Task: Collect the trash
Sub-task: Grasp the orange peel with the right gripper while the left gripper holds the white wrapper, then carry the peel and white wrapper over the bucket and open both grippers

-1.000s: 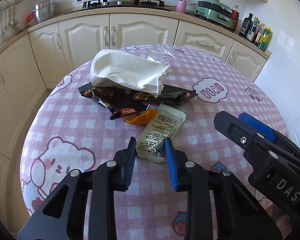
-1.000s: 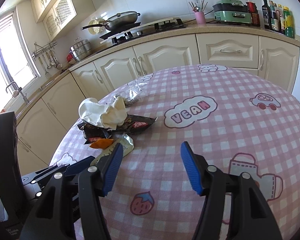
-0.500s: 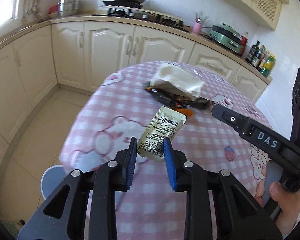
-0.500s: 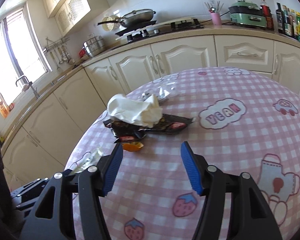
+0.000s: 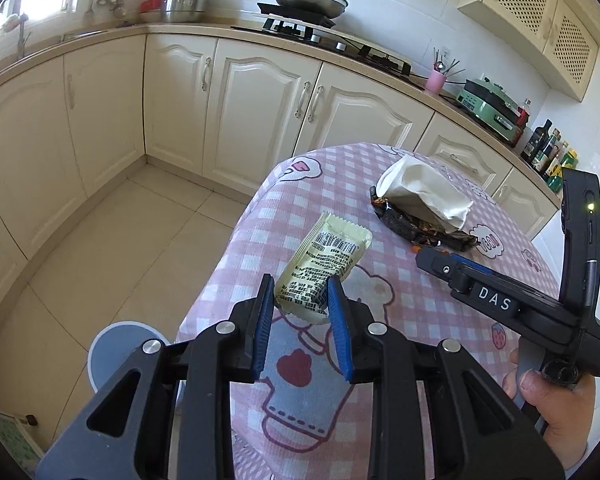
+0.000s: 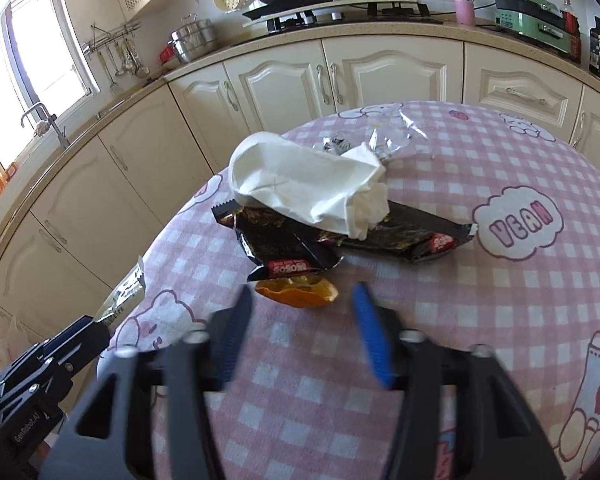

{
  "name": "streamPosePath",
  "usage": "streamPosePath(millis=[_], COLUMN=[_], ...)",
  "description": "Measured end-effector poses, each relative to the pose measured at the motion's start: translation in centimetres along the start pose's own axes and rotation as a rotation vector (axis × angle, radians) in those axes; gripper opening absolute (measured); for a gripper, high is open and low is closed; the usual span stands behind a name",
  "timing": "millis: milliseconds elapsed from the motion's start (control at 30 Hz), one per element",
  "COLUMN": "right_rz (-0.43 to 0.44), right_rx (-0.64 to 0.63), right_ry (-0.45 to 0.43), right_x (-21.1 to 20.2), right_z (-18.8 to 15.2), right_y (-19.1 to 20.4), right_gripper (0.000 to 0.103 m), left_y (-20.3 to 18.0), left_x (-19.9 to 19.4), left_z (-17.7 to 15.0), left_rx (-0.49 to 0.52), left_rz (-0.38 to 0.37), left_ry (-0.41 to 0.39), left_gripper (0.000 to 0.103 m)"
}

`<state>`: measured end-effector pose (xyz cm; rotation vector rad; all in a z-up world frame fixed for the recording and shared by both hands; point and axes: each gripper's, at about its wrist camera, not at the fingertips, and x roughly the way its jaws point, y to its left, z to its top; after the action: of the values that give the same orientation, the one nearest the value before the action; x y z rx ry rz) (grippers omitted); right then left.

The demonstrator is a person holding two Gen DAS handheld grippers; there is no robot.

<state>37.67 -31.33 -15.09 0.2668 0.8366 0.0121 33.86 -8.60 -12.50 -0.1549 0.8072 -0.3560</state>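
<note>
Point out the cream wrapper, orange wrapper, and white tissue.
cream wrapper (image 5: pixel 324 260), left wrist view, printed middle panel.
orange wrapper (image 6: pixel 298 292), right wrist view, its centre.
white tissue (image 6: pixel 300 180), right wrist view, broad top surface.

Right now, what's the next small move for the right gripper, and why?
Probably ease the right gripper forward a little so its closing jaws straddle the orange wrapper. That wrapper lies just ahead of the tips, not yet between them, on the table in front of the black wrappers and tissue. The left gripper is already shut on the cream packet, so it is busy.
</note>
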Motion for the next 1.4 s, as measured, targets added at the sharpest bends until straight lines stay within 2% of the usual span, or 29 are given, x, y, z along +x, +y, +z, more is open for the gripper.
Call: streamPosePath(millis=[200, 233, 267, 400, 467, 533, 600, 700, 833, 867, 900, 933, 1067, 1200, 1400], right_rz=[-0.020, -0.014, 0.002, 0.020, -0.003, 0.002, 0.006, 0.019, -0.003, -0.010, -0.020, -0.045, -0.002, 0.092, 0.247], right_rx=[-0.048, -0.051, -0.053, -0.068, -0.073, -0.057, -0.065, -0.102, -0.142, -0.151, -0.160, -0.177, -0.203, -0.227, -0.284], right_ry=[-0.039, -0.040, -0.041, -0.062, -0.064, -0.041, -0.028, -0.010, 0.028, 0.048, 0.051, 0.045, 0.035, 0.007, 0.010], right_x=[-1.3, -1.6, -2.0, -3.5, -3.6, -3.3, -2.9, -2.1, -0.2, 0.5, 0.9, 1.0, 0.9, 0.2, 0.6], right_z=[-0.6, -0.8, -1.1, -1.8, -1.9, -1.8, -1.8, -1.8, -1.7, -1.7, -1.9, -1.9, -1.9, -2.0, -2.6], right_y=[1.0, 1.2, 1.6, 3.1, 3.6, 3.7, 4.2, 5.8, 7.6, 7.9, 8.2, 8.6, 10.2, 13.6, 20.2], right_gripper=[0.040, 0.028, 0.010, 0.010, 0.010, 0.015, 0.040, 0.048, 0.049, 0.046, 0.037, 0.037, 0.036, 0.036, 0.036], left_y=[0.9, 1.1, 1.4, 2.6, 3.2, 3.7, 4.2, 4.9, 5.7, 6.0, 6.4, 6.7, 8.8, 10.7, 14.9], left_x=[-1.2, -1.5, -1.8, -3.1, -3.7, -4.2, -4.5, -4.6, -4.6, -4.6, -4.6, -4.7, -4.9, -5.2, -5.9], left_z=[-0.3, -0.3, -0.3, -0.5, -0.6, -0.7, -0.8, -0.9, -0.8, -0.7, -0.7, -0.7, -0.8, -1.1, -2.0], left_rx=[-0.007, -0.007, -0.010, -0.032, -0.038, -0.045, -0.056, -0.069, -0.073, -0.075, -0.078, -0.083, -0.116, -0.138, -0.192], left_rz=[0.002, 0.005, 0.008, 0.026, 0.032, 0.038, 0.044, 0.052, 0.060, 0.063, 0.067, 0.070, 0.089, 0.115, 0.186], left_ry=[-0.011, -0.014, -0.018, -0.032, -0.035, -0.041, -0.049, -0.053, -0.052, -0.051, -0.051, -0.052, -0.057, -0.055, -0.046], left_gripper=[0.025, 0.025, 0.025, 0.025, 0.025, 0.025, 0.025, 0.025, 0.025, 0.025, 0.025, 0.025, 0.025, 0.025, 0.025])
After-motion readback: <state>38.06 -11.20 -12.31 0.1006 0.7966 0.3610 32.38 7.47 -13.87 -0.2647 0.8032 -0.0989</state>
